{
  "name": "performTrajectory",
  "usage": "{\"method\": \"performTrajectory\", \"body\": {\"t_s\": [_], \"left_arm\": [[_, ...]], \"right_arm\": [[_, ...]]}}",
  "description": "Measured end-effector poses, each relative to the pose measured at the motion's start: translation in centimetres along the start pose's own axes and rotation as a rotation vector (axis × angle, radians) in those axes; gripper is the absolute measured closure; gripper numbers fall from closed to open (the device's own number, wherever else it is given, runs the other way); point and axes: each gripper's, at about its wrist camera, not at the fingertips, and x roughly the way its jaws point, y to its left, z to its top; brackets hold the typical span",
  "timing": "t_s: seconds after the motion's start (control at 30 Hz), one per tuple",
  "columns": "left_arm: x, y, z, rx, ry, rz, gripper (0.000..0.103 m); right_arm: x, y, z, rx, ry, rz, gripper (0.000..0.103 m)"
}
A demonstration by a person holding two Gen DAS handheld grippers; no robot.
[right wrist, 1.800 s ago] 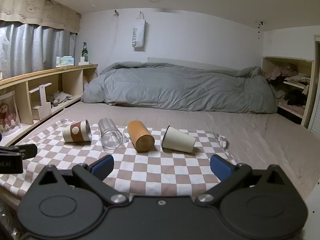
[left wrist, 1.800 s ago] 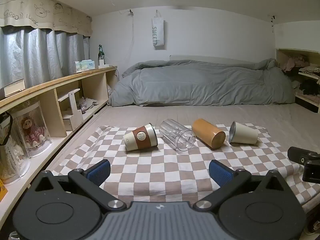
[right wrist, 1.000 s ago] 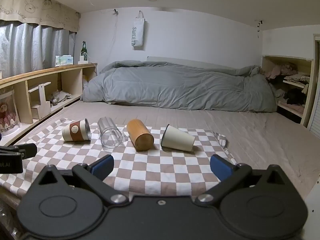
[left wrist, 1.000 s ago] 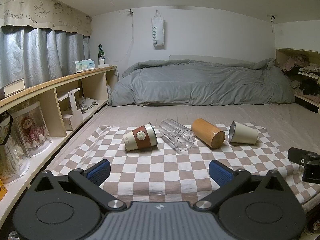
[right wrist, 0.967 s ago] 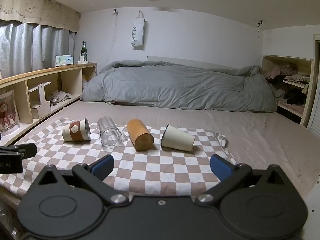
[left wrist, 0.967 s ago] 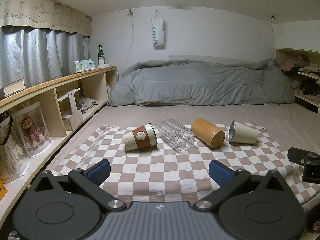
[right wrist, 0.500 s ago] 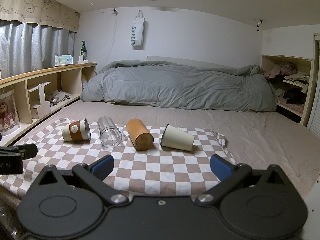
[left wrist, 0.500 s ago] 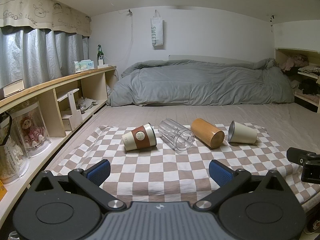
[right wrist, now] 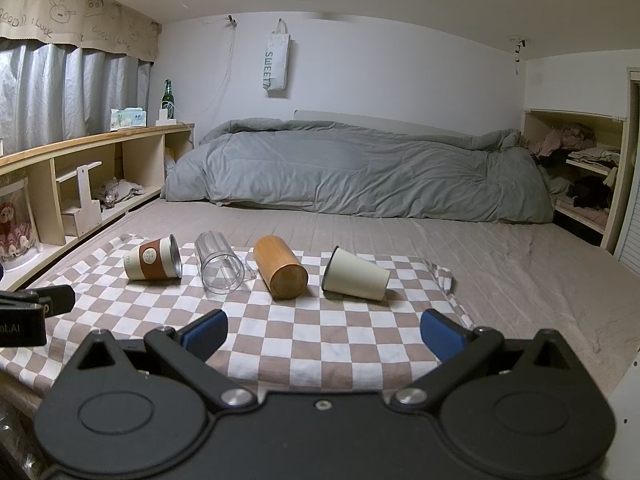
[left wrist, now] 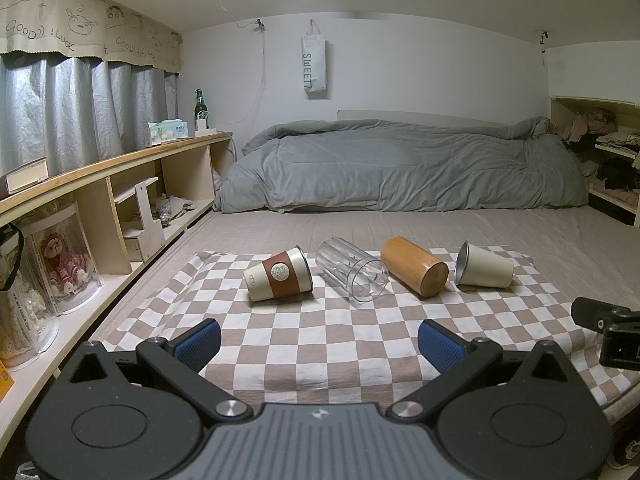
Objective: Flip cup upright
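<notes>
Four cups lie in a row on a brown and white checked cloth (left wrist: 320, 344) spread over the bed, all of them well past both tools and touching neither. From left to right they are a cream cup with a brown band (left wrist: 278, 274), a clear see-through plastic cup (left wrist: 352, 274), an orange-brown wooden cup (left wrist: 414, 266) and a plain cream paper-like cup (left wrist: 484, 270). Every one is on its side. The banded cup points its open mouth to the right and a bit away, its long side running across the cloth. The clear cup and the wooden cup lie slanted, with their near ends toward the cameras. The plain cream cup (right wrist: 356, 274) has its wide mouth to the left and its small bottom to the right. The left gripper (left wrist: 320, 344) is spread wide with its blue pads (left wrist: 198, 342) far apart, holding nothing (just cloth shows between them). The right gripper (right wrist: 324, 338) is spread wide too, with empty blue pads (right wrist: 442, 338). A grey blanket (left wrist: 400, 168) is heaped at the far end of the bed.
</notes>
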Motion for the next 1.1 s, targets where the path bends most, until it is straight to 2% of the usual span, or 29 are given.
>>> {"method": "performTrajectory", "body": {"t_s": [1.1], "left_arm": [[0.16,-0.53,0.18,0.002,-0.002,-0.004,0.0]], "right_arm": [[0.18,0.27,-0.55,-0.001,0.001,0.002,0.0]]}}
